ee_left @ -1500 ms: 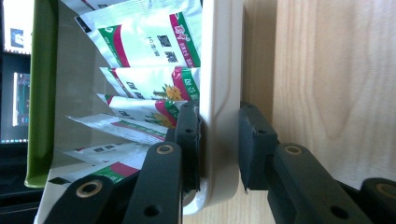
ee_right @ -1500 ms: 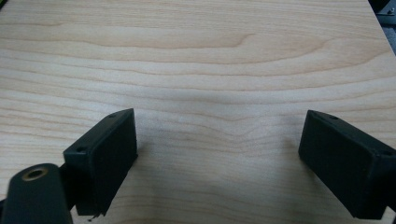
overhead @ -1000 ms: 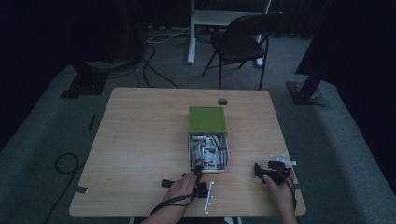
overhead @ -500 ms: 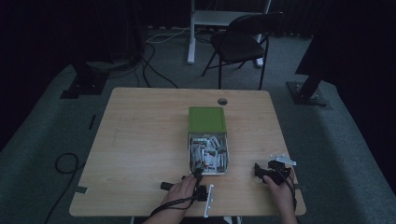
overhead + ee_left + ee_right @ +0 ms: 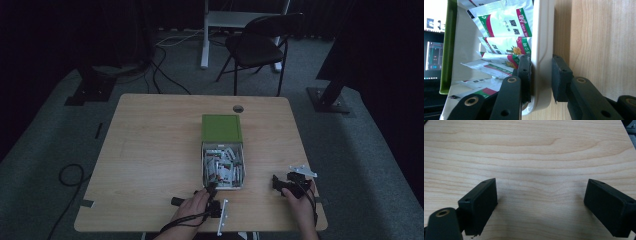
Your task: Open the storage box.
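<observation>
A white open box point(image 5: 223, 168) with a green lid point(image 5: 221, 128) hinged back is seen near the table's front edge, filled with upright white, green and red sachets point(image 5: 501, 23).

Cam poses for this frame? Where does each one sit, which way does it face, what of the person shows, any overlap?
High view: above the person's side, looking forward and down on the table; both hands, left gripper, right gripper.
Left gripper view: rides the left gripper, rolled sideways; jaws clamp the white box wall, sachets inside.
Right gripper view: rides the right gripper, facing bare tabletop; jaws apart, nothing between.
Shared: high and left gripper views both show the box and sachets.
</observation>
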Available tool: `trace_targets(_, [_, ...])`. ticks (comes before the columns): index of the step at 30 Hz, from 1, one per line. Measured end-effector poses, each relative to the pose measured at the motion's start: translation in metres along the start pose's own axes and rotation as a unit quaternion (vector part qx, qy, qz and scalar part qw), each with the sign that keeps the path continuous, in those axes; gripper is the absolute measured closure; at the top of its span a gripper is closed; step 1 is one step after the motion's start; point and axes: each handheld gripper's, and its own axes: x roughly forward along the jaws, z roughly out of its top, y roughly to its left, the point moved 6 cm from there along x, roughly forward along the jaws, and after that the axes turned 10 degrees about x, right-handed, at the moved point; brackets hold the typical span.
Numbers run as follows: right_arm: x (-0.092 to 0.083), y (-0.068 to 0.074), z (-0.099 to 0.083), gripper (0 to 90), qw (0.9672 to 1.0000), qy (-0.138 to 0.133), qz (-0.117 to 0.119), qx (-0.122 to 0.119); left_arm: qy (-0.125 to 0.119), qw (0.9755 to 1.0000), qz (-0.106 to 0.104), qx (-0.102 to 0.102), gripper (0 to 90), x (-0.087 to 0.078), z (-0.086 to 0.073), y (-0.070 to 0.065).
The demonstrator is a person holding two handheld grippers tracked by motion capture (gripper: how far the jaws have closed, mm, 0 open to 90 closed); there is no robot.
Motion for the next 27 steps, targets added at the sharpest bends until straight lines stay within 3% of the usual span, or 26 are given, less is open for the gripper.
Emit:
trace_targets(8, [0.0,0.0,0.0,11.1,1.0,0.0,0.0,0.0,-0.005,1.0,0.0,0.004,73.2,-0.004,0.002,-0.002])
trace_targets(15, [0.0,0.0,0.0,11.2,1.0,0.0,0.0,0.0,-0.009,0.9999,-0.005,-0.006,72.7,-0.005,0.001,-0.002])
trace_targets(17, [0.0,0.0,0.0,11.2,1.0,0.0,0.0,0.0,-0.016,0.9995,-0.02,-0.017,66.6,-0.005,0.002,-0.004])
trace_targets(19, [0.0,0.0,0.0,11.2,1.0,0.0,0.0,0.0,-0.028,0.9993,-0.019,-0.016,61.1,-0.005,0.003,-0.005])
trace_targets(25, [0.0,0.0,0.0,11.2,1.0,0.0,0.0,0.0,-0.055,0.9963,-0.027,-0.06,60.8,-0.011,0.002,0.0])
trace_targets(27, [0.0,0.0,0.0,11.2,1.0,0.0,0.0,0.0,-0.068,0.9933,-0.036,-0.086,60.8,-0.015,0.001,0.003])
